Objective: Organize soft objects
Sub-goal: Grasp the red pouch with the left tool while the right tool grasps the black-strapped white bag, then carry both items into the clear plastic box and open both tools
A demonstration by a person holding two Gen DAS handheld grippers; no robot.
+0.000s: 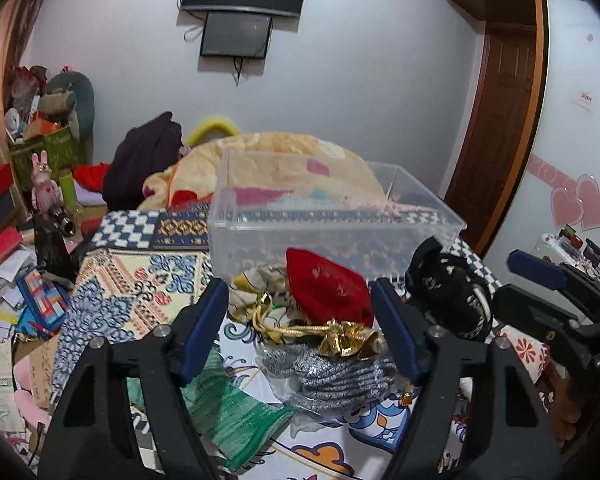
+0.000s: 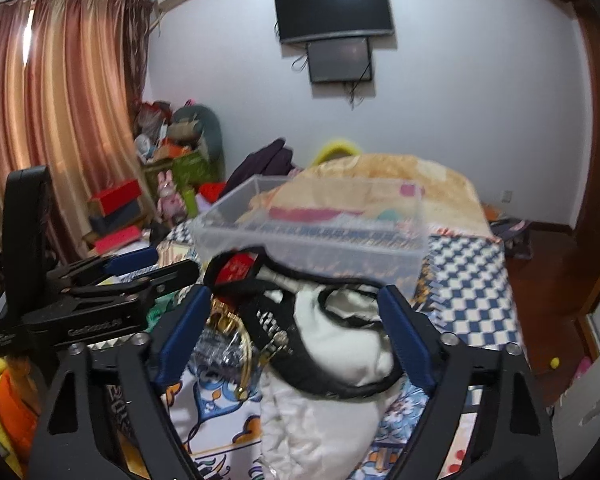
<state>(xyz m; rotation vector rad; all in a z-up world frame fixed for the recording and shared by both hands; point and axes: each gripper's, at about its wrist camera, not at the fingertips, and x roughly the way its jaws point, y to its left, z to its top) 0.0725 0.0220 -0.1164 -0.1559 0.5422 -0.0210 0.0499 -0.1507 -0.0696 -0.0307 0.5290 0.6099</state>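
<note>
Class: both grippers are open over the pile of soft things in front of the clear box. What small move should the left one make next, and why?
Probably close the left gripper on the red pouch. Its fingers already stand open either side of the pouch, which tops the pile, and the clear box just behind is open and appears empty.

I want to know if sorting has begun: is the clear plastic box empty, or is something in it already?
Empty, as far as shows. Through the clear plastic box only the bedcover pattern and blanket behind appear; the red pouch lies outside, in front.

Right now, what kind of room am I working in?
Most likely a lived-in bedroom: a bed with a patterned bedspread, a rumpled blanket, a wall-mounted TV and floor-length curtains.
</note>
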